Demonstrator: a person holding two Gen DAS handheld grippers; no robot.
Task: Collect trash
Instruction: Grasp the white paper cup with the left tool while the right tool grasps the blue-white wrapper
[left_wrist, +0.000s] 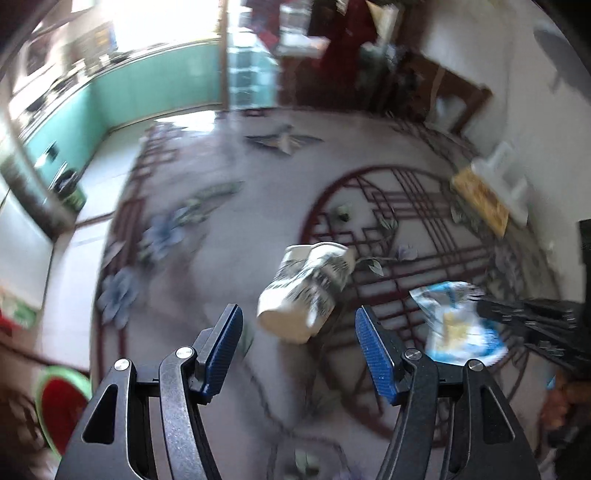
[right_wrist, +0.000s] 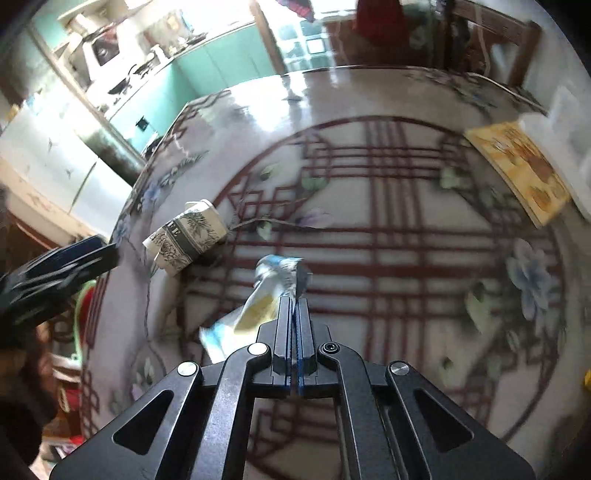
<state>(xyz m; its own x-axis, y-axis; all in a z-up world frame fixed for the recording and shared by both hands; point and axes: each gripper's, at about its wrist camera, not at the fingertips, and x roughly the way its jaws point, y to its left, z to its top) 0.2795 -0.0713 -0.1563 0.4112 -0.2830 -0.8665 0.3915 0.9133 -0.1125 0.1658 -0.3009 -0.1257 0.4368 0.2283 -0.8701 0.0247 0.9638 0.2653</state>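
Note:
A white carton with a grey leaf print (left_wrist: 308, 286) lies on its side on the patterned round table (left_wrist: 221, 229). My left gripper (left_wrist: 299, 332) hangs open just short of it, nothing between its blue pads. In the right wrist view the same carton (right_wrist: 188, 232) lies to the left of my right gripper (right_wrist: 294, 301), which is shut on a crumpled blue, white and yellow wrapper (right_wrist: 255, 306). The left wrist view shows that wrapper (left_wrist: 458, 325) at the right with the right gripper's dark fingers (left_wrist: 517, 314) on it.
A yellow patterned box (right_wrist: 524, 170) lies at the table's far right edge beside a white object (right_wrist: 561, 129). A red and green round thing (left_wrist: 59, 402) sits low beside the table. Teal cabinets (left_wrist: 147, 85) and dark wooden furniture (left_wrist: 424, 88) stand beyond the table.

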